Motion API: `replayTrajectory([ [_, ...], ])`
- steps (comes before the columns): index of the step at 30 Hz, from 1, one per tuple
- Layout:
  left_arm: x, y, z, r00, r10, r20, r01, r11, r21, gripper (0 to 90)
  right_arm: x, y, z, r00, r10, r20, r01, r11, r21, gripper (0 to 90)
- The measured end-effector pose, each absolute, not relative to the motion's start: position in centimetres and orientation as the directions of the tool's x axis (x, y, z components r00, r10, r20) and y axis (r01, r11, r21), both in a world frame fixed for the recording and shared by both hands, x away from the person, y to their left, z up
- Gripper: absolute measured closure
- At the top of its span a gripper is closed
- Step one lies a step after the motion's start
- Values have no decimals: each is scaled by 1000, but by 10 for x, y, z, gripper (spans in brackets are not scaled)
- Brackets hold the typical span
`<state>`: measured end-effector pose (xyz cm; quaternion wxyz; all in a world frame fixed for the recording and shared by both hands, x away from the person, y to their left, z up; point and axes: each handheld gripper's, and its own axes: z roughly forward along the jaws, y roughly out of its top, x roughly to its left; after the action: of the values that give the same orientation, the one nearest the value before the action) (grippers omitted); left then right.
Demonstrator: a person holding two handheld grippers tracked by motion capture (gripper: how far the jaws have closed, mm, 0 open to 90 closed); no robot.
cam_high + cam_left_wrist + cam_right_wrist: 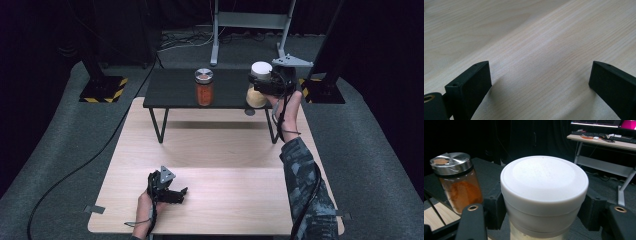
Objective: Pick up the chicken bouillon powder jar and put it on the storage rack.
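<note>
Left gripper (181, 192) is rested low on the light wooden table (225, 195), near its front edge; jaws are spread wide, nothing between them. On the small black shelf (175, 90) farther back, an orange-filled jar with a metal lid (204, 87) is stood upright at centre. To its right, the white-lidded jar (258, 85) is clamped just below its lid by the right gripper (267, 86), at the shelf's right end.

Pale wooden table (225, 170), bare grain spanning the gap between the left gripper's (172, 195) spread jaws. Farther back, small black raised table (175, 87) on thin legs, carrying an orange-filled jar (204, 87) left of the right gripper's (267, 85) jaws, and a white-lidded jar (260, 85) between them.
</note>
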<state>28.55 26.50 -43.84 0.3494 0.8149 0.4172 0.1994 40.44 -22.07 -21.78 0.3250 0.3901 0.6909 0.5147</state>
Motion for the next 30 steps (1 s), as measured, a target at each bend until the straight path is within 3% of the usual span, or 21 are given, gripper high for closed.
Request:
replayTrajectory([
  [30, 285, 265, -438, 573, 818, 39, 537, -411, 736, 37, 413, -229, -233, -474, 881, 0, 202, 109, 973, 322],
])
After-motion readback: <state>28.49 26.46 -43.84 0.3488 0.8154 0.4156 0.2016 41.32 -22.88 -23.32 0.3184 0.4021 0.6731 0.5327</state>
